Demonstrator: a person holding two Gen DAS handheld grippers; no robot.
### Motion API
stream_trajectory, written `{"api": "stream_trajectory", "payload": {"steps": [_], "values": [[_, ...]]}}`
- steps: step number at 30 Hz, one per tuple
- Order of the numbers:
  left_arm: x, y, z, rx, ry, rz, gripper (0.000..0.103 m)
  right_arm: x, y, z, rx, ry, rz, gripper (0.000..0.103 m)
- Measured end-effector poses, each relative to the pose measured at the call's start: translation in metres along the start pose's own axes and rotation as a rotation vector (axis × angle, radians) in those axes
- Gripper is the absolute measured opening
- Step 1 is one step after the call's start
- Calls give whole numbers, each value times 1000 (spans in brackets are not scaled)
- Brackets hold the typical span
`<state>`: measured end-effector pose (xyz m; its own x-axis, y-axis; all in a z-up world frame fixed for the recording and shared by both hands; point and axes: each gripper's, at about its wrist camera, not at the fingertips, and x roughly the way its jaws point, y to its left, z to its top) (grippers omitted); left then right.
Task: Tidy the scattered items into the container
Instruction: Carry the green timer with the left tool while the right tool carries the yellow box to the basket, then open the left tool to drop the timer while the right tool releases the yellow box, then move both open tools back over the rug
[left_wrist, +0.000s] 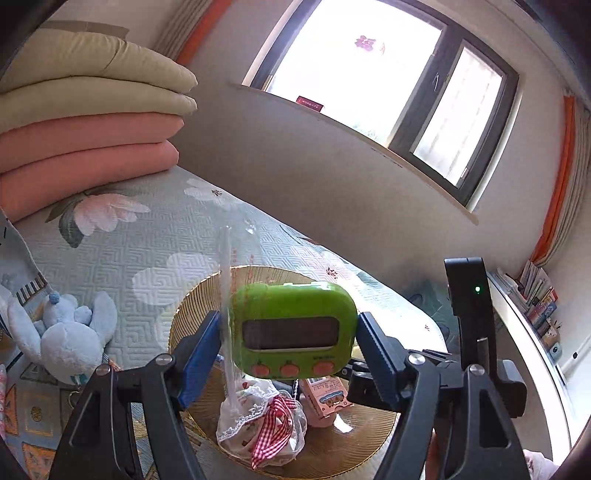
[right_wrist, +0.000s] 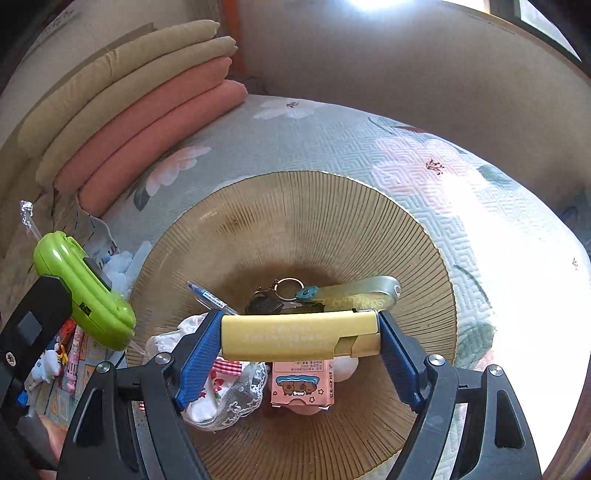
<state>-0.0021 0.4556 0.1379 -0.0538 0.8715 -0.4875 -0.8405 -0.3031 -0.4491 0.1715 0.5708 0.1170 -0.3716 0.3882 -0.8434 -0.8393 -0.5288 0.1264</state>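
Note:
My left gripper (left_wrist: 288, 332) is shut on a green digital timer (left_wrist: 293, 328) in a clear wrapper, held above the round golden ribbed bowl (left_wrist: 369, 443). The timer also shows in the right wrist view (right_wrist: 85, 291), at the bowl's left edge. My right gripper (right_wrist: 299, 336) is shut on a yellow oblong case (right_wrist: 295, 336), held over the bowl (right_wrist: 295, 206). In the bowl lie a lace pouch with red gingham ribbon (right_wrist: 225, 391), a pink carton (right_wrist: 303, 384), keys on a ring (right_wrist: 280, 295), a blue pen (right_wrist: 210, 295) and a yellow-green strap (right_wrist: 362, 291).
The bowl sits on a pale green floral quilted bed cover (right_wrist: 406, 155). Folded beige and pink quilts (left_wrist: 81, 122) are stacked at the left. A blue plush toy (left_wrist: 66, 332) lies left of the bowl. A wall and window sill (left_wrist: 351, 140) stand behind.

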Motion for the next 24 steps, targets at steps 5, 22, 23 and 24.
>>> {"api": "stream_trajectory", "payload": {"steps": [5,22,23,24], "values": [[27,10,-11,-16,71,9,71,14,-2,-1,-21,14,-61,81],[18,-6,-14,272,227,315,75,-10,5,9,-34,-44,-138,86],[8,-2,-14,236,219,292,75,-14,7,9,-31,-52,-129,86],[-3,4,-15,193,217,269,75,-18,11,9,-31,-57,-120,86]]}}
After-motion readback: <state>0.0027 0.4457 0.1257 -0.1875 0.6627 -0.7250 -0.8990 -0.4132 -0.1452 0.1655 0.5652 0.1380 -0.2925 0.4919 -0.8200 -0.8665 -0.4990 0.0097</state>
